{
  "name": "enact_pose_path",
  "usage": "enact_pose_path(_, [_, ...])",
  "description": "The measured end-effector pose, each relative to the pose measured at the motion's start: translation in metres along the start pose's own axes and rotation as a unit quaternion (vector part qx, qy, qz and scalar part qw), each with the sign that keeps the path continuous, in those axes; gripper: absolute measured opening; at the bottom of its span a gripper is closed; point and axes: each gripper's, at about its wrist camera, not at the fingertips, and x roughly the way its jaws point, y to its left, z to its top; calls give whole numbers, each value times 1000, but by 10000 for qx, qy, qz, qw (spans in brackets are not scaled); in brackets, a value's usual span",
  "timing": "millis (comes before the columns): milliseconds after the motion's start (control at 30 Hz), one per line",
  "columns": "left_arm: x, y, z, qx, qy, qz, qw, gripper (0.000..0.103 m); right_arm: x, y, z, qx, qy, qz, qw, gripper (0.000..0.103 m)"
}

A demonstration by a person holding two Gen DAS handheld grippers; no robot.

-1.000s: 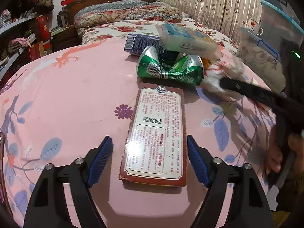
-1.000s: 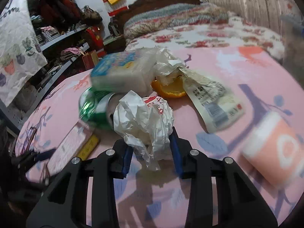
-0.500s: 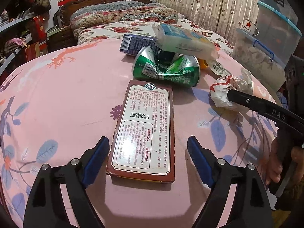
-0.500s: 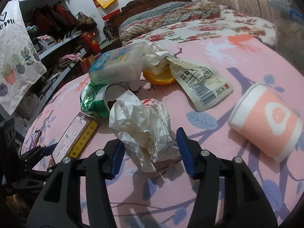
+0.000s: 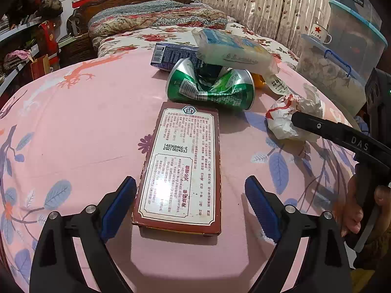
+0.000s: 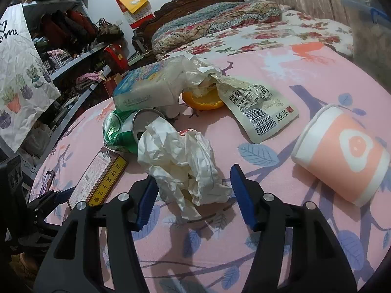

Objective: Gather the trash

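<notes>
A flat brown box [image 5: 179, 166] with a printed label lies on the pink tablecloth [image 5: 73, 122]. My left gripper [image 5: 189, 205] straddles its near end, jaws opening, blue pads clear of both sides. A crumpled white paper [image 6: 180, 163] rests on the cloth between the pads of my right gripper [image 6: 193, 197]. Its jaws are opening too and do not press the paper. Beyond lie a crushed green can [image 5: 210, 90], a tissue pack [image 5: 232, 48], a blue carton [image 5: 171, 55], an orange peel [image 6: 202, 100] and a white pouch [image 6: 259, 112].
A pink paper cup [image 6: 342, 153] lies on its side right of the right gripper. Clear storage bins [image 5: 342, 56] stand at the table's right edge. A floral bed [image 5: 158, 22] is behind the table and cluttered shelves [image 6: 73, 48] are to the left. A person's hand [image 5: 354, 207] holds the right gripper's handle.
Both pairs of jaws have widened. The right pads, which pinched the crumpled paper a second ago, now stand off it. The left pads have spread further from the brown box.
</notes>
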Motion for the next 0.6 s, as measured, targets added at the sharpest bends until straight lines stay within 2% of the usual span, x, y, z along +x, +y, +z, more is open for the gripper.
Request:
enact_pose_path(500, [1,-1,-1,50,14,47,10000,87,0,3,0,-8,-21,14,10000,61])
enact_pose_path(600, [1,-1,-1,48,13,48,10000,87,0,2,1,-4,-58,36,10000,64])
